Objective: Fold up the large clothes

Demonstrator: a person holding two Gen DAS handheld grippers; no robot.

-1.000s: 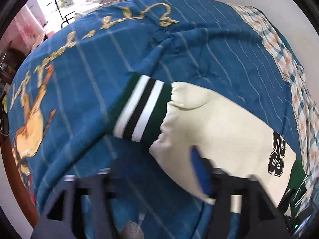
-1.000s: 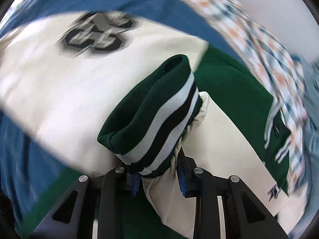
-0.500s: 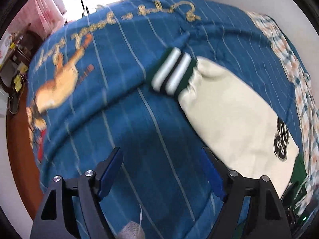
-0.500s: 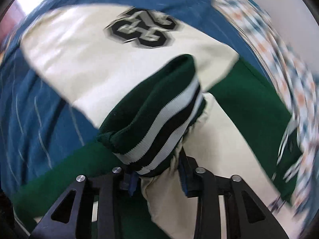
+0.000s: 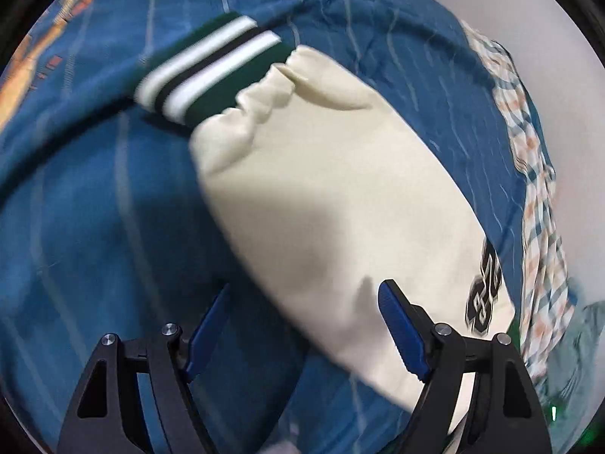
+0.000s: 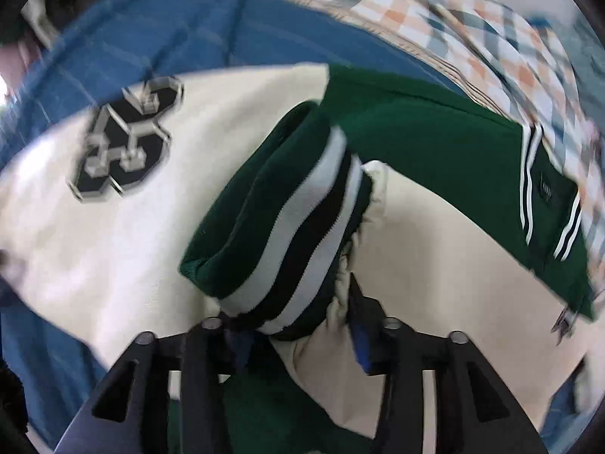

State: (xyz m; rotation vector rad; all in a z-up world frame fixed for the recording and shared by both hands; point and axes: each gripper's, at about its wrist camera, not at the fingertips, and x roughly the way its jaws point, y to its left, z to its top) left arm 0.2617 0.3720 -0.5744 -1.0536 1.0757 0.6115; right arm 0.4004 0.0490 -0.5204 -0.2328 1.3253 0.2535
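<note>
A cream-and-green varsity jacket (image 6: pixel 435 143) is spread on a blue striped bedspread (image 5: pixel 94 227), and every place below is given relative to that jacket. In the left wrist view, one cream sleeve (image 5: pixel 321 196) is seen stretched out flat across the bedspread, ending at the far end in a green cuff with white and black stripes (image 5: pixel 211 72); a black number patch (image 5: pixel 484 291) sits near the sleeve's shoulder end. The left gripper (image 5: pixel 302 325) is held with its jaws wide apart over the near edge of this sleeve, the blue pads (image 5: pixel 401 329) gripping nothing.

In the right wrist view, the other sleeve's striped cuff (image 6: pixel 280 219) is seen bunched between the jaws of the right gripper (image 6: pixel 298 336), above the green body of the jacket. These jaws have just been opening; whether the pads press the cuff cannot be told from the blurred picture. A checked cloth (image 6: pixel 472 38) lies beyond the jacket's far edge.
</note>
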